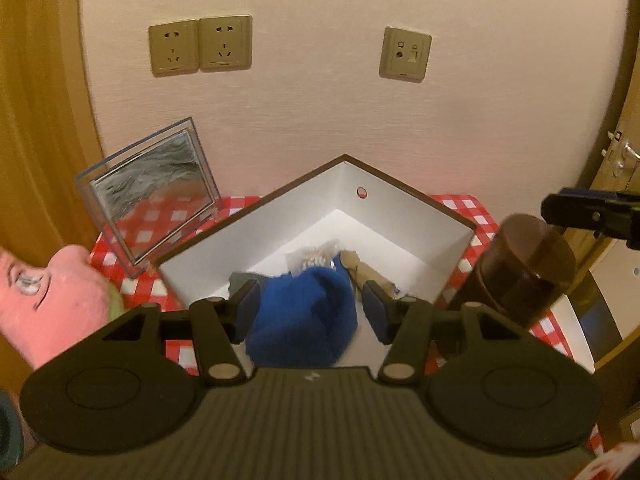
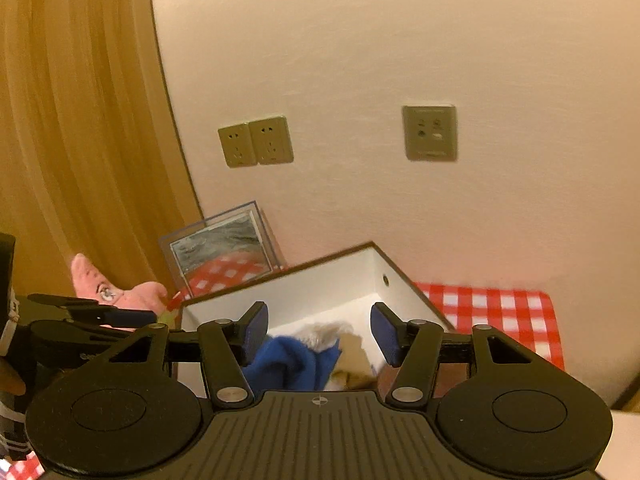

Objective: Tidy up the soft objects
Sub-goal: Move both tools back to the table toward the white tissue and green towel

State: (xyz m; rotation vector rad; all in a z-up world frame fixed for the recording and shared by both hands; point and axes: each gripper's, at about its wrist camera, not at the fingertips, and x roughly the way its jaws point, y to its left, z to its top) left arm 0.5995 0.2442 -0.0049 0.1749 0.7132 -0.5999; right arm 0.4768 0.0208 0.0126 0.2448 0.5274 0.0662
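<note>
We hold both grippers, left gripper point(image 1: 310, 307) and right gripper point(image 2: 319, 333), jaws wide and empty, above the blue soft cloth point(image 1: 304, 316) lying in the white box point(image 1: 404, 216).

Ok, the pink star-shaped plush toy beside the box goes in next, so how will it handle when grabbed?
The pink star-shaped plush toy looks fuzzy and stuffed, so it probably squashes and grips easily. Its pointed limbs may flop. Likely light, unlikely to roll.

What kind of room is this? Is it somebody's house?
Probably a room in a home or hotel. There are wall sockets, a door with a metal handle, and a table with a red checked cloth holding a white box and a pink plush toy.
</note>
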